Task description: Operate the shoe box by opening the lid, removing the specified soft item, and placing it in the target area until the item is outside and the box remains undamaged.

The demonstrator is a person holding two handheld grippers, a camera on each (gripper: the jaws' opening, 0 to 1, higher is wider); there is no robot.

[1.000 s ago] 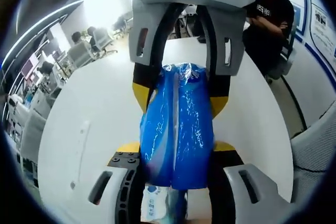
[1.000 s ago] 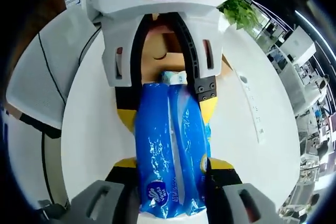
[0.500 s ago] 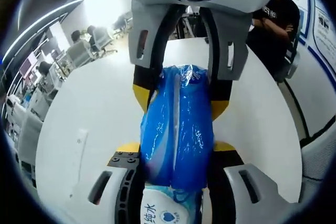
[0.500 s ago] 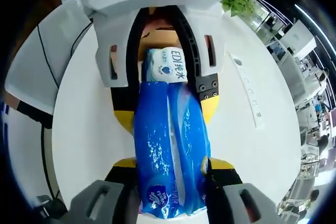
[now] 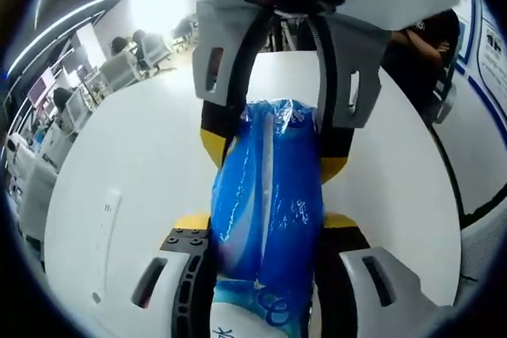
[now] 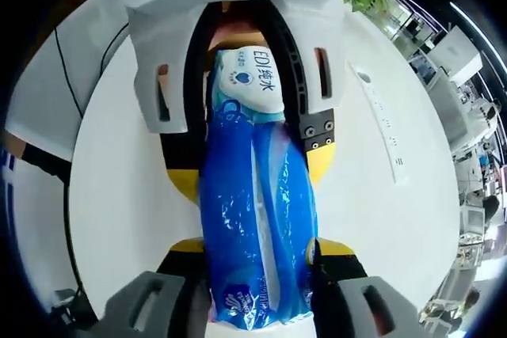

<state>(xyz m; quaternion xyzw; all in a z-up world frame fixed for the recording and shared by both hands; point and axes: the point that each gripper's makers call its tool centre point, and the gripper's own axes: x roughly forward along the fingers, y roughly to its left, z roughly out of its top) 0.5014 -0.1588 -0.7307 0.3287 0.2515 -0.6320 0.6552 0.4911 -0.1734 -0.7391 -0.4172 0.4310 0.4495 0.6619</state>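
Your left gripper (image 5: 265, 223) and right gripper (image 6: 257, 247) were each closed on opposite ends of a glossy, crinkled blue plastic tissue pack (image 6: 257, 219), held over the round white table (image 5: 142, 164). The pack's white end read "EDI" with Chinese characters; its near end was cut off and its underside hidden by the jaws.

Blue plastic pack of tissues (image 5: 268, 203) up off the white table (image 5: 142, 164), stretched lengthwise, glossy and crinkled (a pale seam runs down its middle). Its white-and-teal printed end (image 6: 245, 77) carries blue lettering. Each end sits squeezed between a pair of yellow-tipped jaws.
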